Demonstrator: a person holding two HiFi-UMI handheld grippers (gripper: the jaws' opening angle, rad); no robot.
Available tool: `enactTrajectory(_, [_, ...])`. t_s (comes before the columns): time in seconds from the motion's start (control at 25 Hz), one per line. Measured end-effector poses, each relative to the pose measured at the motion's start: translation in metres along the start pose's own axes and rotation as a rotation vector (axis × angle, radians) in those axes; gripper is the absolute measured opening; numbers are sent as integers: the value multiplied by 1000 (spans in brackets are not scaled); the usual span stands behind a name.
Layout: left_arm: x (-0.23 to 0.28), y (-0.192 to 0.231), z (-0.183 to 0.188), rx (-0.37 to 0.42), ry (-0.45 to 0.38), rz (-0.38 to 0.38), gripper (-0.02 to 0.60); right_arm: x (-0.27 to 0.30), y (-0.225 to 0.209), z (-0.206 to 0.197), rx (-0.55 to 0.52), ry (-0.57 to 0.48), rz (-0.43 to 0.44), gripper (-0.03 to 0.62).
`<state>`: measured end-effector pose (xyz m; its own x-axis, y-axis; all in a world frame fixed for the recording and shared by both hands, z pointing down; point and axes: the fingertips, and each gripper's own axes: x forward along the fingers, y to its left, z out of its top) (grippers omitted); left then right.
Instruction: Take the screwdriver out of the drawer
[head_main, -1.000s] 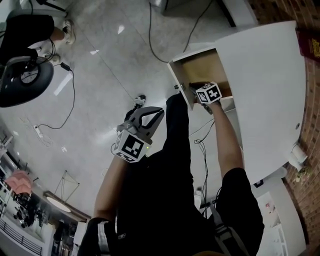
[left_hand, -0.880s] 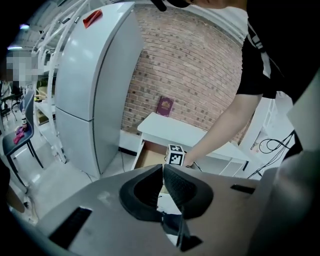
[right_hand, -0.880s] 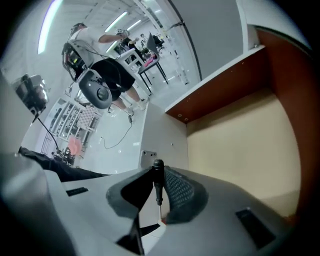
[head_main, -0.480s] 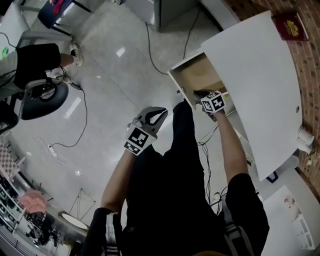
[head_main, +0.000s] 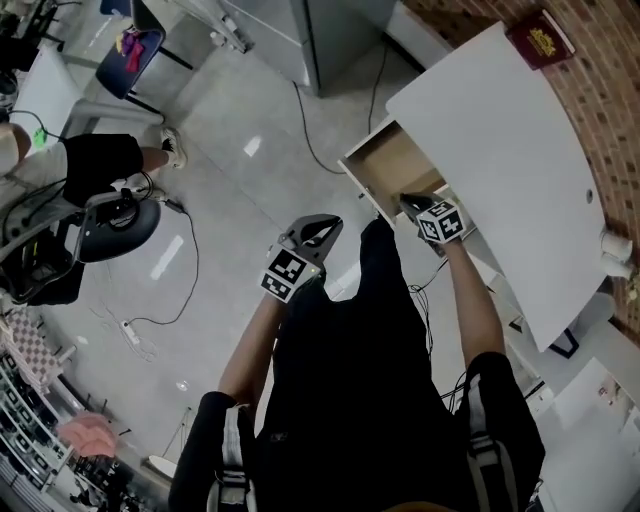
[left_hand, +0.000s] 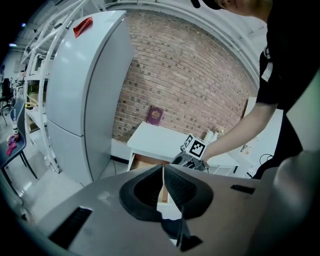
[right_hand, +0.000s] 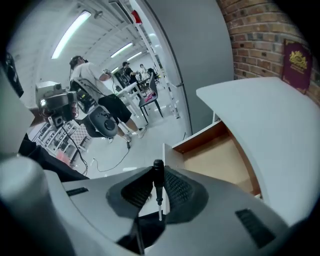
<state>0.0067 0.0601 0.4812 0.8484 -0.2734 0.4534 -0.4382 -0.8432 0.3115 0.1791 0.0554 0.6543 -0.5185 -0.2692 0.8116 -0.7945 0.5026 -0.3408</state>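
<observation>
A small black-handled screwdriver (right_hand: 158, 186) stands upright between the jaws of my right gripper (right_hand: 158, 192), which is shut on it. In the head view the right gripper (head_main: 424, 213) hovers over the near end of the open wooden drawer (head_main: 385, 172) of a white desk (head_main: 500, 140). The drawer (right_hand: 220, 160) shows a bare wooden bottom in the right gripper view. My left gripper (head_main: 315, 232) hangs over the floor left of the drawer, its jaws closed with nothing between them. In the left gripper view the left gripper (left_hand: 163, 186) points toward the desk (left_hand: 160, 142).
A dark red booklet (head_main: 540, 38) lies on the desk's far corner. A grey cabinet (left_hand: 85, 90) stands left of the desk. Cables (head_main: 310, 130) trail over the floor. A seated person (head_main: 90, 165) and an office chair (head_main: 115, 225) are at the left.
The head view has shifted, so the desk and drawer sit farther away. My right gripper stays at the drawer's near end with the screwdriver; the left gripper stays shut beside the body.
</observation>
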Motion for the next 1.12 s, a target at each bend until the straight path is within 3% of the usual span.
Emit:
enactTrajectory(0.32, [-13,-10,11,20,-14,-11,21,-48,27,28,-24,-130,-45,121])
enactTrajectory(1.12, [-44,-21,20,131,-41,-108,21,-122,130,49,11,-445,-176,121])
